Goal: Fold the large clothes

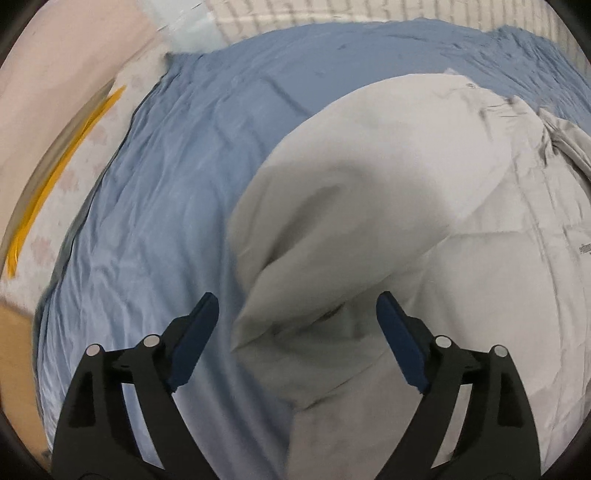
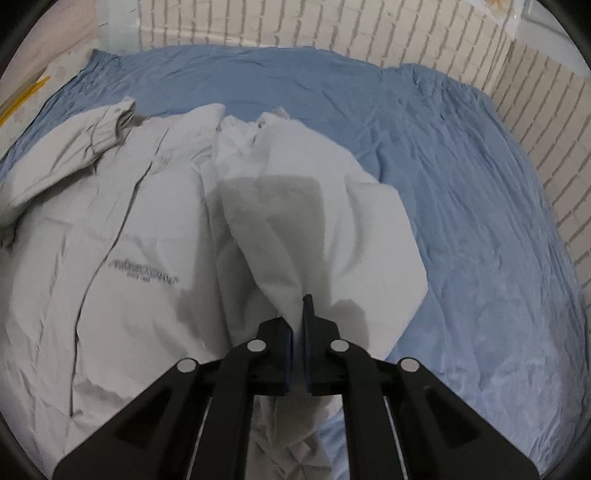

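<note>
Grey jacket (image 2: 122,236) fabric is pinched in the right gripper (image 2: 297,306), its pads pressed together on a lifted flap, probably a sleeve, likely to carry it across the jacket's body. Left gripper (image 1: 297,306) hangs spread above the jacket, holding nothing. Beyond the jacket, blue sheet (image 2: 461,177) reaches the brick wall (image 2: 295,22).

We see a wrinkled blue sheet (image 2: 461,192) spread over the bed, a pale brick-patterned wall (image 2: 332,26) behind it, and a yellow strip (image 1: 55,177) at the left.
</note>
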